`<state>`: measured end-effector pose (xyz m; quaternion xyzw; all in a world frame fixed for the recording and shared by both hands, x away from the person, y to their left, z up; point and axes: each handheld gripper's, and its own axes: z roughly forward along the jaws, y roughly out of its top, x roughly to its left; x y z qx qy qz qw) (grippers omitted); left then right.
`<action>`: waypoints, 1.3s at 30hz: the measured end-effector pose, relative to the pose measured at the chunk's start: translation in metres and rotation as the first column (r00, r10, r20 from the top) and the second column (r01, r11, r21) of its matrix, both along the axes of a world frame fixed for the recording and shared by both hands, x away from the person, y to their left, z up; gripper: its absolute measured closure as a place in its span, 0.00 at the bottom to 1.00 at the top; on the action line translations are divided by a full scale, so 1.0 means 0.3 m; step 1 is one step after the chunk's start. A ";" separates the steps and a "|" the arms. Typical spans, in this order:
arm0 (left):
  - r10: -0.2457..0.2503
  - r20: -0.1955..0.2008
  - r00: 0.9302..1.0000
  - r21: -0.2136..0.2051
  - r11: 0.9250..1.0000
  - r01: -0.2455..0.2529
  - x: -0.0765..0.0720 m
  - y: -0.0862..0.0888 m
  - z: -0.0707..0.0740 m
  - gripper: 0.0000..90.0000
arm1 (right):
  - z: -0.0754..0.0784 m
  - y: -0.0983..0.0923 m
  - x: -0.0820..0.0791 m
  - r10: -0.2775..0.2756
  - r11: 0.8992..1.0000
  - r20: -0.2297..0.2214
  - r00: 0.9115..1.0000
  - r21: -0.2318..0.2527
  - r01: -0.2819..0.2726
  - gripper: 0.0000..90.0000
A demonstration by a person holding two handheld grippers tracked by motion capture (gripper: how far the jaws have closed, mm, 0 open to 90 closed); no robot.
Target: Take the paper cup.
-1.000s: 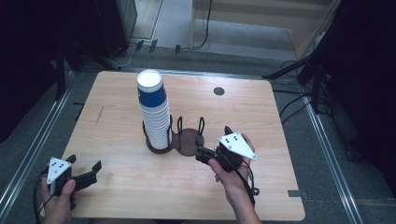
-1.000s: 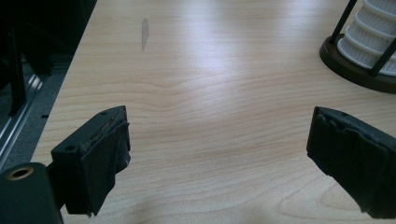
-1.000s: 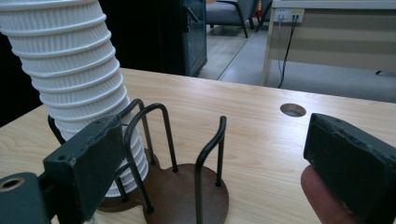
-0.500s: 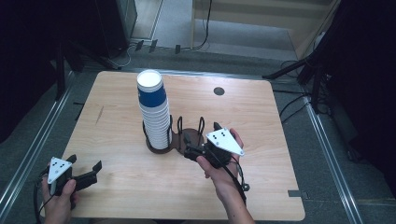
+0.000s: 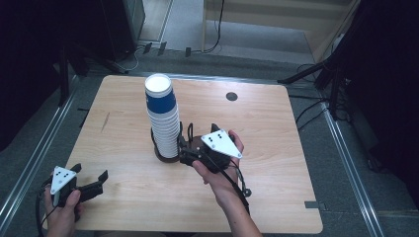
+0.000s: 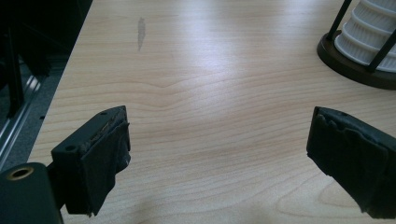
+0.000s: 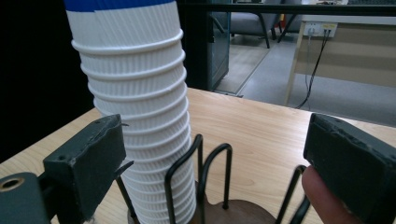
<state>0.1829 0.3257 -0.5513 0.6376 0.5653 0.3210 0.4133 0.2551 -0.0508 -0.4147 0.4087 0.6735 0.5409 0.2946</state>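
Left gripper low over pale wood surface, jaws wide apart, nothing between them. Pads worn and ragged. Top right corner: dark round holder base with thin black wire uprights, ribbed white cups stacked inside. Small grey mark far up, possibly a scuff.

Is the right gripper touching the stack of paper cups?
Apart. In the right gripper view the fingers stand wide open, and the stack of paper cups rises behind the near one, not pressed by either. The right gripper is close beside it.
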 end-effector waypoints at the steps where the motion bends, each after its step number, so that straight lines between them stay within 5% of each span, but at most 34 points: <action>1: 0.000 0.000 1.000 0.000 1.000 0.000 0.000 0.000 0.000 0.08 | 0.002 0.006 0.002 0.007 1.000 0.002 1.000 0.004 -0.007 0.06; 39: 0.002 -0.003 1.000 0.006 1.000 -0.002 0.002 -0.005 0.000 0.08 | 0.102 0.189 0.082 0.071 0.996 0.024 0.997 0.057 -0.073 0.05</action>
